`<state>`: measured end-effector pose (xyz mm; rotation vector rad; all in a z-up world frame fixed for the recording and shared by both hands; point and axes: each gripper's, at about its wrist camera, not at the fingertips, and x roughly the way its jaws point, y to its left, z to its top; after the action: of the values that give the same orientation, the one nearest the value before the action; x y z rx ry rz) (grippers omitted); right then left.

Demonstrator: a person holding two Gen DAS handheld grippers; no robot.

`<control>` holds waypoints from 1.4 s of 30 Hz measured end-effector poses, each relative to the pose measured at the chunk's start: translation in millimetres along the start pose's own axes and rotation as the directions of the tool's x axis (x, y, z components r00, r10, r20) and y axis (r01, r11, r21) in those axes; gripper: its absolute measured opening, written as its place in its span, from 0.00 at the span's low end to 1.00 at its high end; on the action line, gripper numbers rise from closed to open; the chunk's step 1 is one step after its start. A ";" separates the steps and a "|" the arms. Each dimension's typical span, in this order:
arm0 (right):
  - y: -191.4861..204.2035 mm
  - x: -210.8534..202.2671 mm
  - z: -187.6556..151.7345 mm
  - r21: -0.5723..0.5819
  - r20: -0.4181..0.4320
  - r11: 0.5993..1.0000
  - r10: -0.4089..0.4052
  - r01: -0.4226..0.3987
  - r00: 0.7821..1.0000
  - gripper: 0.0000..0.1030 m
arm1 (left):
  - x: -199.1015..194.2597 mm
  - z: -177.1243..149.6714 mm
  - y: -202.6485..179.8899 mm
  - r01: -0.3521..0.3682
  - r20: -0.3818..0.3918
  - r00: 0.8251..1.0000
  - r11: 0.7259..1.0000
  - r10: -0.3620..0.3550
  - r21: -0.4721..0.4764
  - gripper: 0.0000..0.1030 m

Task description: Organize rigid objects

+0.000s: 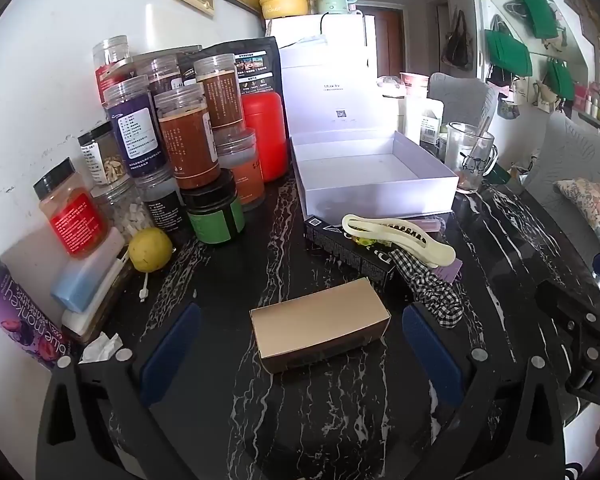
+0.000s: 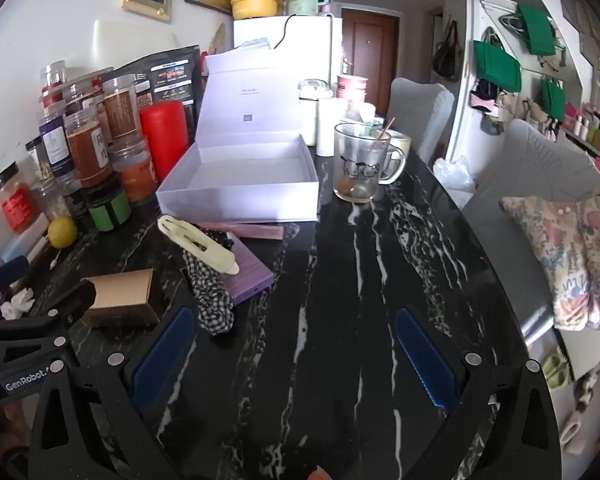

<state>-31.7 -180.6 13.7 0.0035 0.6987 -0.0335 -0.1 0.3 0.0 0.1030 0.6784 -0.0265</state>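
A tan cardboard box (image 1: 320, 326) lies on the black marble table, between the open fingers of my left gripper (image 1: 302, 354); nothing touches it. It also shows in the right wrist view (image 2: 124, 294). Behind it lie a black carton (image 1: 340, 244), a cream hair clip (image 1: 396, 236), a checked scrunchie (image 1: 432, 284) and a purple box (image 2: 248, 272). An open white box (image 1: 376, 184) with a raised lid stands at the back, empty. My right gripper (image 2: 296, 356) is open and empty over bare table.
Several spice jars (image 1: 180, 136), a red canister (image 1: 266, 136), a lemon (image 1: 150, 249) and a purple can (image 1: 16, 316) crowd the left wall. A glass mug (image 2: 360, 164) stands right of the white box. Grey chairs and a floral cushion (image 2: 568, 256) lie beyond the table's right edge.
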 end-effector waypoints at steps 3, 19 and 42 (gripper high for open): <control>1.0 -1.5 -0.4 -0.001 0.001 1.000 -0.001 0.001 1.000 1.00 | -0.2 -0.2 -1.3 -0.011 -0.003 1.000 1.000 0.011 0.000 1.00; 2.4 -5.4 -1.3 -0.008 0.007 1.000 -0.002 0.002 1.000 1.00 | -1.8 -5.6 -0.8 0.012 -0.008 1.000 1.000 -0.012 -0.003 1.00; 2.8 -3.8 -3.4 -0.012 0.005 1.000 0.001 -0.001 1.000 1.00 | -1.4 -6.9 1.2 0.006 -0.011 1.000 1.000 -0.006 -0.006 1.00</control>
<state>-36.8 -177.7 13.5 -0.0078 0.6939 -0.0281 -5.4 2.2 -4.3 0.0954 0.6893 -0.0294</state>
